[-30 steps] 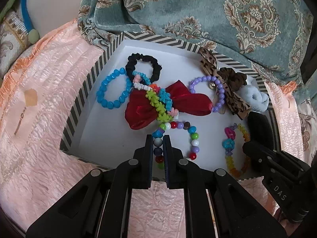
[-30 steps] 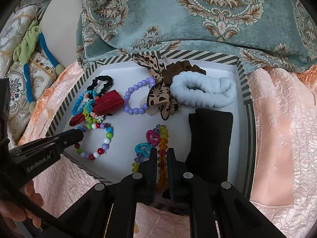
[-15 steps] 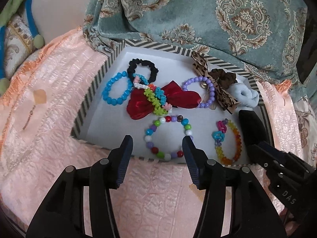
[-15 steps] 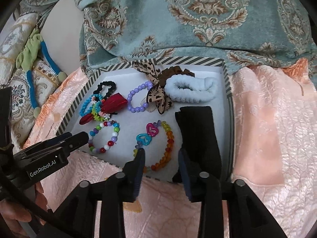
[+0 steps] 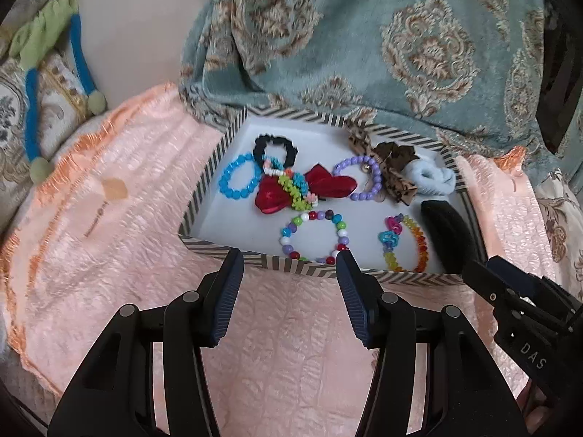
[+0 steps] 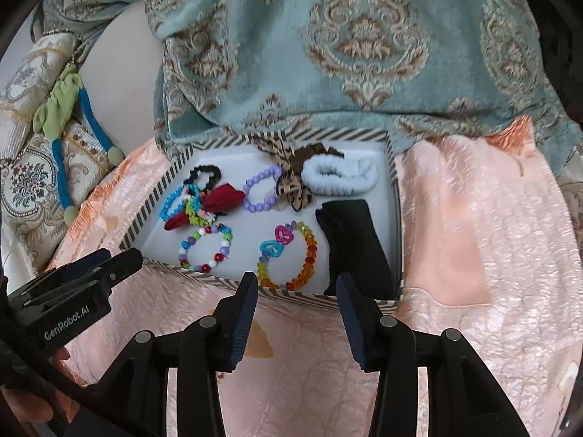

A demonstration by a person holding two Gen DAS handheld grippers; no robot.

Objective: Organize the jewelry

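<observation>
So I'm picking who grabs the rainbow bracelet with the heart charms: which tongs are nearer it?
Right. The right tongs sit open just outside the tray wall beside the rainbow bracelet; the left tongs face the multicolored bead bracelet, further along.

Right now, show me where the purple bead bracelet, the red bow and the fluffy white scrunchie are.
purple bead bracelet (image 6: 255,205): right wrist view, lower bead arc.
red bow (image 5: 329,183): left wrist view, right loop.
fluffy white scrunchie (image 6: 339,186): right wrist view, near edge.

A box (image 5: 204,189) with black-and-white chevron walls and a white floor holds a blue bead bracelet (image 5: 237,182), a red bow (image 5: 328,185), a lilac bead bracelet (image 6: 260,195) and a leopard-print bow (image 6: 295,189). Peach quilted bedspread (image 5: 120,225) lies lower left; teal damask fabric (image 6: 364,47) fills the top.
</observation>
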